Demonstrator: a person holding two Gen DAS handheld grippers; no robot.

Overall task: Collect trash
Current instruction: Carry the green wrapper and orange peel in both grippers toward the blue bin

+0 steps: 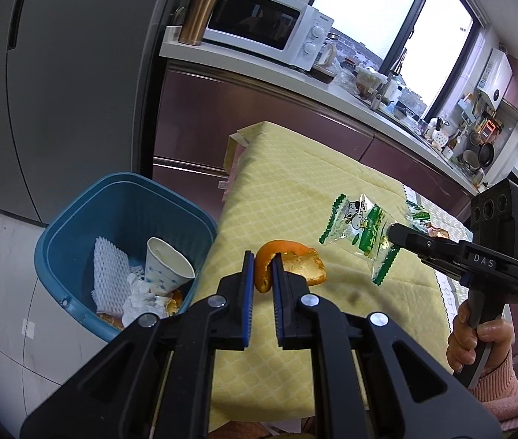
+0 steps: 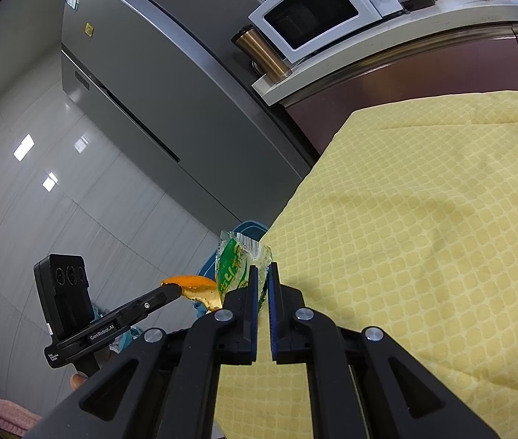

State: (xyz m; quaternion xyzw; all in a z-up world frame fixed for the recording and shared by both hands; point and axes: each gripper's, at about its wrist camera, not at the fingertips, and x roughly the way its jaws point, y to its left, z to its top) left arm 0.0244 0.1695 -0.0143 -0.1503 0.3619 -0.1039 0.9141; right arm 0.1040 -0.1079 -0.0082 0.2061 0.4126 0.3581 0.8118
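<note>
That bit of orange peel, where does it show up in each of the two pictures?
Left wrist view: the orange peel sits low in the middle, pinched in the left claw, above the yellow tablecloth.
Right wrist view: the orange peel is lower left of centre, at the tip of the left claw seen from the side.
Shared landmark: the white microwave on the counter.

Bright daylight blows out the window (image 1: 398,29); both views stay sharp, with fisheye bending and dark corners.

Yellow quilted tablecloth (image 1: 332,190) covers table (wrappers (image 1: 418,214) at far end).
</note>
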